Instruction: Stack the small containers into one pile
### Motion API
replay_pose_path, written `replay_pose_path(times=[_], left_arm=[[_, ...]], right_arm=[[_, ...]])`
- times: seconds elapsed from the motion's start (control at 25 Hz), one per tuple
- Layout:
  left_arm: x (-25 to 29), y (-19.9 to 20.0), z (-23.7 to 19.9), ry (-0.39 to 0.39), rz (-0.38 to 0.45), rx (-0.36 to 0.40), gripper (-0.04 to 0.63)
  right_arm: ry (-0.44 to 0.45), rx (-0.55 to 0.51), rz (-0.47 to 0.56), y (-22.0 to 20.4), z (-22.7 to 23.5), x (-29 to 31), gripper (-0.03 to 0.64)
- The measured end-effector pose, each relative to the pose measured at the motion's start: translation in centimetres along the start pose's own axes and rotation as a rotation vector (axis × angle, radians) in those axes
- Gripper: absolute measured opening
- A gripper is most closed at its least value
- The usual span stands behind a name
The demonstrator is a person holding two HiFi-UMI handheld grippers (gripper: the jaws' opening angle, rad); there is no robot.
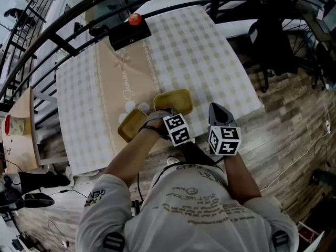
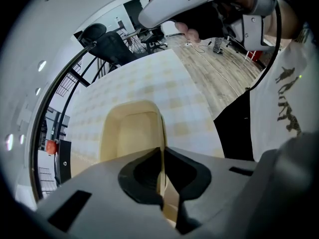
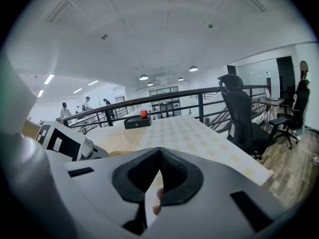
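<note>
1. Left gripper [image 2: 162, 159]: I read the jaws as closed almost fully, pinching one thin side wall of a yellow container [image 2: 130, 128]. The wall stands upright between the two dark pads. The rest of the container extends away from the jaws, open side up, with the checked cloth [image 2: 164, 91] beyond it.

2. Position of the held container: in the head view it is the farther of the two yellow containers [image 1: 174, 101]. It sits near the front edge of the table [image 1: 210, 56], just beyond the left hand [image 1: 153, 124]. The gripper holds it at its near left edge. I cannot tell whether its base rests on the cloth or hangs just above it.

3. Second container [image 1: 132, 125]: it lies on the cloth just beside the left hand, on the left, nearer the table edge. It is close to the held container. I cannot tell whether the two touch.

4. Right gripper [image 3: 159, 153]: I read the jaws as closed together with nothing between them. In the head view it hangs to the right of both containers, apart from them, over the front edge of the table.

5. Far end of the table: a black box [image 1: 129, 34] with a red button [image 1: 135, 19] stands well apart from the containers.
</note>
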State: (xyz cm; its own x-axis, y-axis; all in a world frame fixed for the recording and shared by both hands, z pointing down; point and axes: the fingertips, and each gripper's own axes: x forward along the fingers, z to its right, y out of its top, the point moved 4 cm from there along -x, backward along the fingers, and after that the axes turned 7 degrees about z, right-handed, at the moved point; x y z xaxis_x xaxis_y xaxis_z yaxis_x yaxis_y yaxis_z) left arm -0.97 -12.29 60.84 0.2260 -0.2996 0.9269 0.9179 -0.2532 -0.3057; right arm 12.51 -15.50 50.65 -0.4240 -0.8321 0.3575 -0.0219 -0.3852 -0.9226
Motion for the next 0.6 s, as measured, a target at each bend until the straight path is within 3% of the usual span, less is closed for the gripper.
replay_pose_path(times=[0.32,0.6], left_arm=[[0.6,0.6,-0.3,0.014,0.016,-0.047,0.015],[0.8,0.5,-0.3,-0.002,0.008,-0.023,0.017]], right_arm=[[0.007,-0.003,-0.010,-0.1,-0.2,0.8,-0.002],[0.006,-0.003,-0.018,0.0,-0.3,1.2,-0.002]])
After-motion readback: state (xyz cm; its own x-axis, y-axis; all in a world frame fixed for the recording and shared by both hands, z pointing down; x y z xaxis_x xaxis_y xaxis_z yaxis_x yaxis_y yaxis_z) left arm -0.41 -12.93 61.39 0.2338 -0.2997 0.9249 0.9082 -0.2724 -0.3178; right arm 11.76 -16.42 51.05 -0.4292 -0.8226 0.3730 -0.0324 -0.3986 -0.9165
